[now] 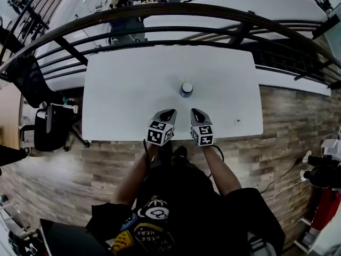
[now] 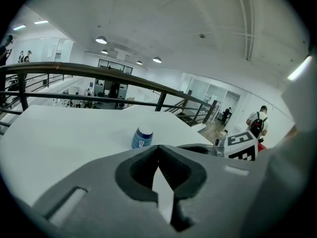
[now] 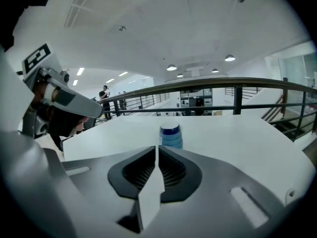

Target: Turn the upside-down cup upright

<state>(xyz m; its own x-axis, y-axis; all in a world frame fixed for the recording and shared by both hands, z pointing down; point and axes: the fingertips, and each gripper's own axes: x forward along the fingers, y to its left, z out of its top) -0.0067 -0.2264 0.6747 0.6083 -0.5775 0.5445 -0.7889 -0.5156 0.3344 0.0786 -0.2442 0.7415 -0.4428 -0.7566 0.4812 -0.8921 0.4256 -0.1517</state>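
Both empty and tight together, left claw (image 2: pixel 158 147) and right claw (image 3: pixel 156 148) — cup (image 2: pixel 142 137) emblem only in left gripper view

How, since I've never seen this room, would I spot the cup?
Find the white table beside the dark railing. Near its middle stands a small blue cup, upside down. It's the only blue thing on that white top.
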